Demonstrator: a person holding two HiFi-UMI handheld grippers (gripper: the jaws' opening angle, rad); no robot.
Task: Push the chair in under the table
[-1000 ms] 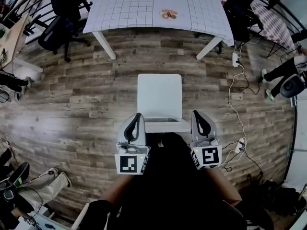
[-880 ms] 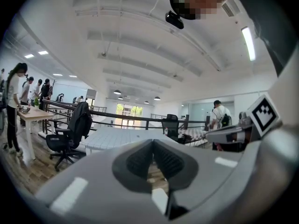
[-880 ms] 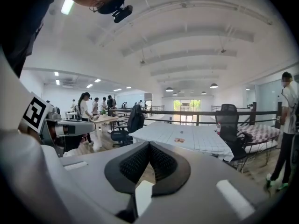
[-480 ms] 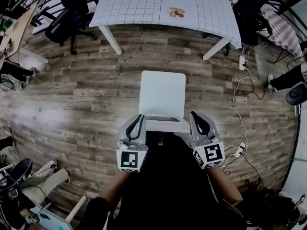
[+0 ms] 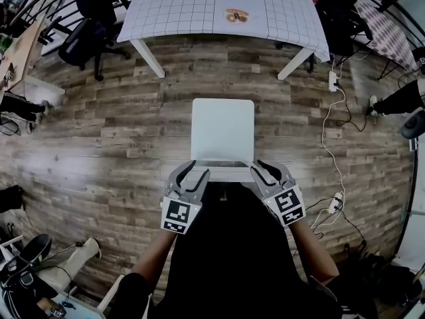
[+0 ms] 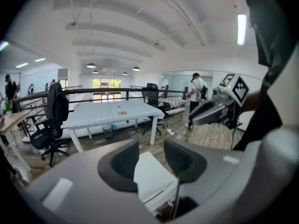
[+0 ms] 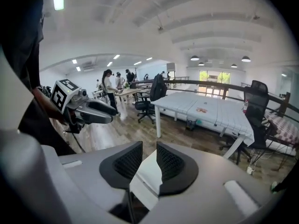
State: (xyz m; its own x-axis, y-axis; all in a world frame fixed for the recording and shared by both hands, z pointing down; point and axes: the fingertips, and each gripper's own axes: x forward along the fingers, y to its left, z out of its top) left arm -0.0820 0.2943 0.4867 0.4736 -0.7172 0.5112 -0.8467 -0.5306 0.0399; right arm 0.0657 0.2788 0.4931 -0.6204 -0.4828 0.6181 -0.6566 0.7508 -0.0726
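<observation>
Chair (image 5: 222,128) — standing apart from counter (image 5: 179,8) at 12 o'clock, push pending; left claw (image 5: 188,176), right claw (image 5: 269,173) just opening — released, chair showing between their jaws.

an open-plan office or lab hall: a long white bench (image 5: 199,5) with a gridded top, black swivel office chairs (image 5: 89,25), wood-plank floor (image 5: 99,145), a power strip (image 5: 331,80) with trailing cable, a dark railing (image 6: 93,91), round ceiling lamps (image 6: 91,65), people (image 7: 108,85) standing farther back.
</observation>
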